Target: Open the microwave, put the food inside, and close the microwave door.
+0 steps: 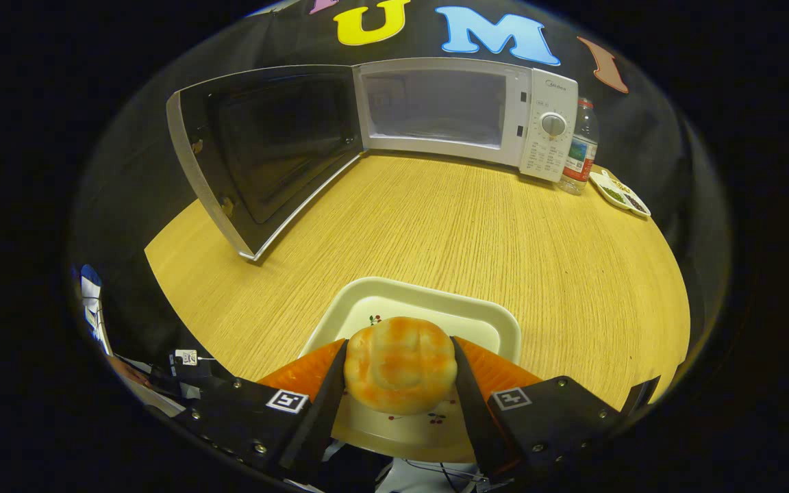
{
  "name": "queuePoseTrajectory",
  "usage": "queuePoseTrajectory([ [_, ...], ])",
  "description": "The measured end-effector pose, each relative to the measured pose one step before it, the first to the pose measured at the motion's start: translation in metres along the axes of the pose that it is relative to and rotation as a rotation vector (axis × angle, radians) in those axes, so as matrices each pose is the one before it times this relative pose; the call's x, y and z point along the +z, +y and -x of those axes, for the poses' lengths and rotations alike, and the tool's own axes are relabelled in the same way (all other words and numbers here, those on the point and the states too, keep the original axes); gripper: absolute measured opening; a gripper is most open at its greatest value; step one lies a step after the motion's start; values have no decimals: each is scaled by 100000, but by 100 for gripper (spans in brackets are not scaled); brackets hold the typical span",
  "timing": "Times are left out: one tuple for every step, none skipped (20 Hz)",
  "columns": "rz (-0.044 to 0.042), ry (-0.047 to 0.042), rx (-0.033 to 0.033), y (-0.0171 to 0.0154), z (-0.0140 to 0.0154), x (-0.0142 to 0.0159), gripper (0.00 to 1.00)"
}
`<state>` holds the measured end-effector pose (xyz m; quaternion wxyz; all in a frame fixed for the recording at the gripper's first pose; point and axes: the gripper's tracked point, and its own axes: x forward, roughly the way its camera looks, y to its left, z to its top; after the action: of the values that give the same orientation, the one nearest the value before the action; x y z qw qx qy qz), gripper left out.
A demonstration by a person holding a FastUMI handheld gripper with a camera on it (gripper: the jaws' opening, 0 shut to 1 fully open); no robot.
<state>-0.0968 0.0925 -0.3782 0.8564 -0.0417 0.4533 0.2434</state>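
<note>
A round golden bread bun point(400, 364) sits between my fingers, and my gripper point(400, 356) is shut on it, one finger pressing each side. Under the bun lies a cream square plate point(435, 308) with small cherry prints, on the wooden table. Whether the bun rests on the plate or hangs just above it, I cannot tell. Far beyond the fingers stands the white microwave point(466, 113) against the back wall. Its door point(264, 150) is swung wide open to the left, and the cavity point(432, 106) looks bare inside.
A plastic water bottle point(581, 147) stands right of the microwave's control panel point(550, 127). Beside it lies a small white dish point(619, 193) with dark bits. The open door juts out over the left part of the wooden table point(504, 246).
</note>
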Motion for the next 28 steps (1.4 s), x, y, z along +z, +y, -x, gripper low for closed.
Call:
queuePoseTrajectory([
  [-1035, -169, 746, 60, 53, 119, 76],
  [-1107, -436, 131, 213, 59, 129, 65],
  [-1099, -59, 1475, 283, 165, 238, 65],
  [-2046, -2001, 579, 205, 69, 686, 65],
  [-2332, -1452, 998, 417, 133, 853, 65],
  [-3092, -2564, 1056, 412, 292, 1068, 65],
  [-3519, -2701, 934, 410, -12, 1310, 65],
  [-3456, -2578, 897, 396, 5, 1290, 65],
  [-3564, -2864, 817, 363, -163, 1488, 65],
  [-3575, -2991, 953, 388, -262, 1477, 65],
  [-3213, -3021, 1250, 422, -304, 1602, 65],
  [-2845, -3097, 645, 346, -325, 1464, 65],
  [-2626, -2714, 889, 355, -371, 1443, 64],
  [-2889, -3000, 499, 256, -514, 1334, 65],
  [-2952, -2613, 592, 244, -552, 1263, 65],
  [-3077, -2463, 421, 187, -678, 998, 65],
  [-2994, -2069, 436, 151, -637, 922, 65],
  [-2507, -1659, 336, 187, -715, 691, 65],
  [-2011, -1311, -251, -31, -711, 660, 64],
  [-1801, -1241, -407, 45, -670, 567, 64],
  [-2072, -1243, -6, 141, -581, 628, 64],
  [-2110, -1295, 272, 251, -658, 516, 64],
  [-1910, -1565, -23, 138, -622, 740, 64],
  [-1607, -1888, -356, 96, -709, 694, 64],
  [-1683, -1545, -484, 48, -719, 704, 64],
  [-1984, -1669, -22, 227, -726, 509, 64],
  [-1720, -1500, -159, 232, -823, 497, 64],
  [-1308, -1200, 169, 240, -926, 427, 64],
])
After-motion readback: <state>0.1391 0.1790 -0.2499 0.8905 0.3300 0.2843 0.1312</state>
